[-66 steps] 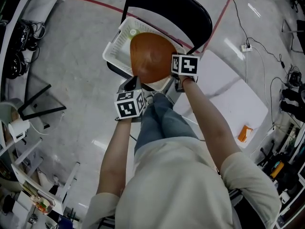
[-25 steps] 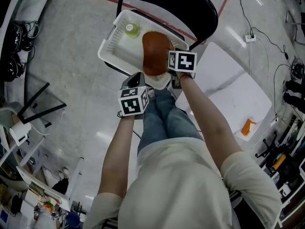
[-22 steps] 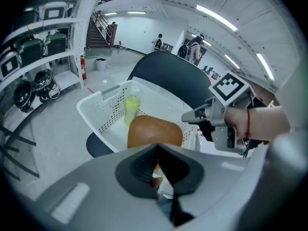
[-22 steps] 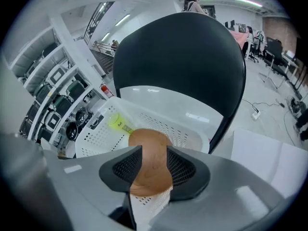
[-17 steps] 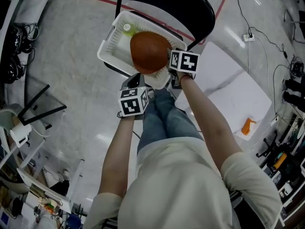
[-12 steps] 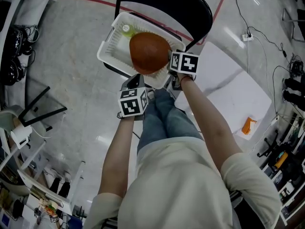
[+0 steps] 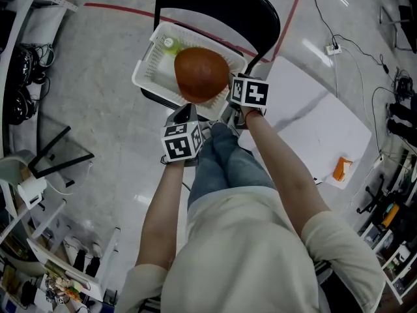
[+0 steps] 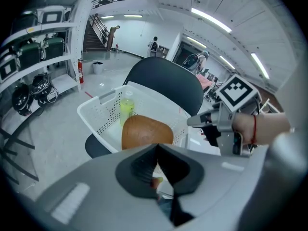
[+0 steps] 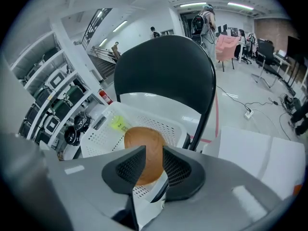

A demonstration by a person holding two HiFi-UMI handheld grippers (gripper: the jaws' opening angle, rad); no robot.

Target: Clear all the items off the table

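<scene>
Both of the person's bare forearms reached forward and down over the knees, each hand carrying a gripper tipped steeply toward the floor. The left gripper hung just short of the chair, its ribbed black jaws pressed together at the tips with nothing between them. The right gripper sat higher and further forward, right at the near rim of the basket. Its jaws stood a narrow way apart and had just been closing. The brown bowl showed through the gap but lay beyond the tips, and the pads pressed on nothing.

The brown bowl lay in the basket with its smooth, matte, rounded back turned up, leaning toward the near wall. Beside it at the far end stood a small yellow-green bottle of translucent plastic with a pale cap. The basket was white moulded plastic, rectangular, its walls pierced with rows of small holes, and it rested on the seat of the chair, which had a curved black back on a thin dark frame. To the right the flat white bench carried one small orange thing near its far edge, too small to tell.
</scene>
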